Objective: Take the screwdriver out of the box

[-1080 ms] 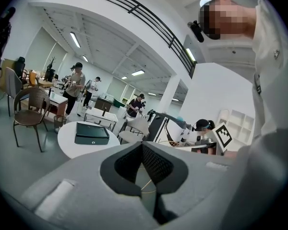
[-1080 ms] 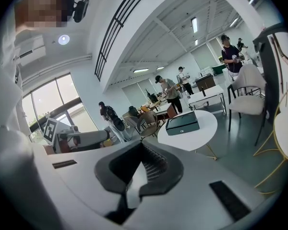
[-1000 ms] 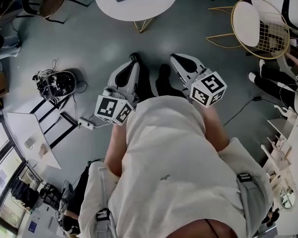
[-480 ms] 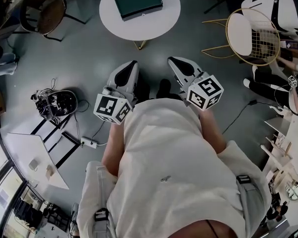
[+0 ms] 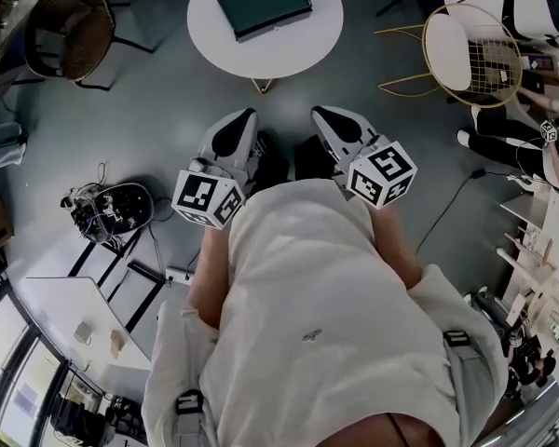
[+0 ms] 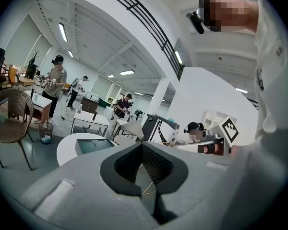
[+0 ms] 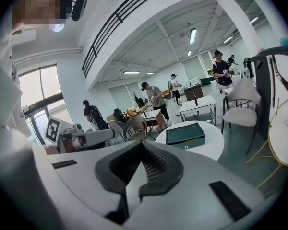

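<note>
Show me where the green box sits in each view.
Head view: top centre, box on the round table.
Left gripper view: lower left, box on that table.
Right gripper view: right of centre, box on that table.
Shared landmark: the round table.

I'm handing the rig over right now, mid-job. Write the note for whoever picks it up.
Left tool: jaws together, holding nothing, held close in front of the body.
Right tool: the same, shut and empty.
Box: dark green, lying on the round white table ahead, out past both tools; neither touches it. It looks closed, and no screwdriver is visible.
Done: nothing on the box yet.
Left: get up to the table, open the box, grip the screwdriver and lift it out.
</note>
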Motion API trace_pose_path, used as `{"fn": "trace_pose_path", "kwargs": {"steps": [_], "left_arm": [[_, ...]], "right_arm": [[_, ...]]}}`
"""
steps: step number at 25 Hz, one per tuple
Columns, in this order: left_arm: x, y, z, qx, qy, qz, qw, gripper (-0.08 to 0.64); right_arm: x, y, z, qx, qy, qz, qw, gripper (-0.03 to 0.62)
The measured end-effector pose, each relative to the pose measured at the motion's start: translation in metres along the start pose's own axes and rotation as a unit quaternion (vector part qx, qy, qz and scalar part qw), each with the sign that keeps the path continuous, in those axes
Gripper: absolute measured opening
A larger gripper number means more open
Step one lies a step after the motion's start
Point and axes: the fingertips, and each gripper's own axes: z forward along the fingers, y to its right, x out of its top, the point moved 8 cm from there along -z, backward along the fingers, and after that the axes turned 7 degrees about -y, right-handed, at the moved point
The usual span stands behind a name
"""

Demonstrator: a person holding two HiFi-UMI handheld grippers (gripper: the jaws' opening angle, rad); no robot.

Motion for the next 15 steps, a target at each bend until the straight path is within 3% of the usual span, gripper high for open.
{"fn": "trace_pose_path", "kwargs": {"steps": [8, 15], "left_arm": [[-0.007, -0.021, 0.013, -0.018, -0.028, -0.014, 0.9993, 0.011], [0.006, -0.03, 0.034, -0.013, -0.035, -0.011, 0.9993, 0.011]], "right_arm": [[-0.011, 0.009, 0.004, -0.031, -0.021, 0.025, 0.999, 0.006], [0.011, 0.03, 0.024, -0.02, -0.022, 0.017, 0.999, 0.006]]}}
